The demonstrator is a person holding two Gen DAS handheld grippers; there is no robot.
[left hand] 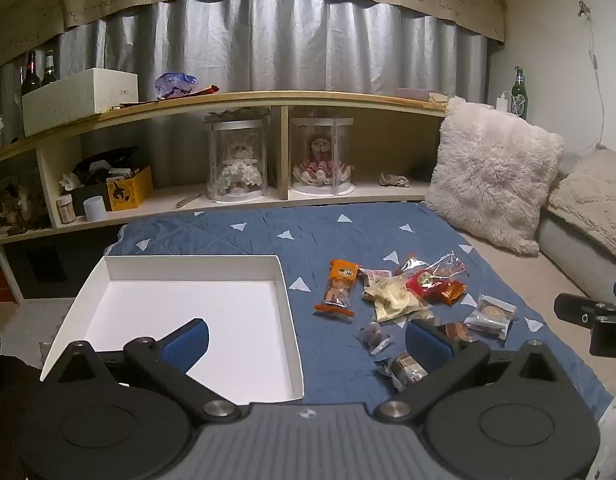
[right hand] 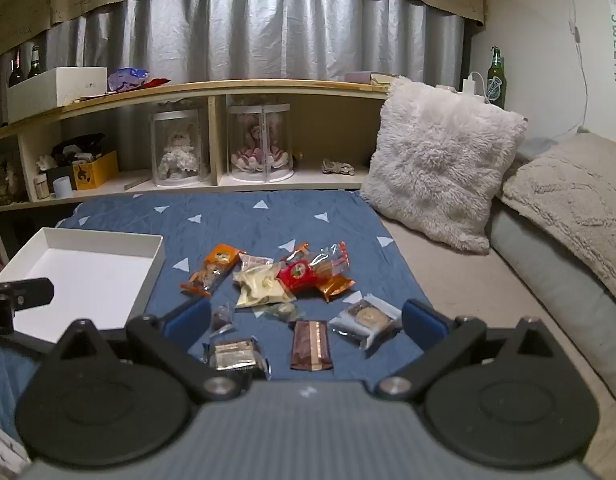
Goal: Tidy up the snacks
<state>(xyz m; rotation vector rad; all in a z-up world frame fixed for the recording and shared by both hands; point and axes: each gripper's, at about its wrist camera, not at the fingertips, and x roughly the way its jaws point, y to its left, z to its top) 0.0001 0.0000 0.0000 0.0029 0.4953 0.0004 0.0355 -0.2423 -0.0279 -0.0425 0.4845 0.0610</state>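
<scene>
Orange-wrapped bar [right hand: 211, 274] lies on the blue quilt [right hand: 236, 216], long axis slanting away toward the right, beside the snack pile [right hand: 284, 284]; white box [right hand: 88, 268] sits left. We hold left claw [left hand: 306, 340] and right claw [right hand: 306, 320] wide, empty.

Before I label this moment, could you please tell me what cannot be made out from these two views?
- Snack brand names: print on the wrappers, such as the orange packet, is too small in both views.
- Brown bar: mostly hidden behind the left gripper finger in the left view.
- White box: near edge covered by the right gripper in the right view.
- Shelf's left end: dark, cut off.
</scene>
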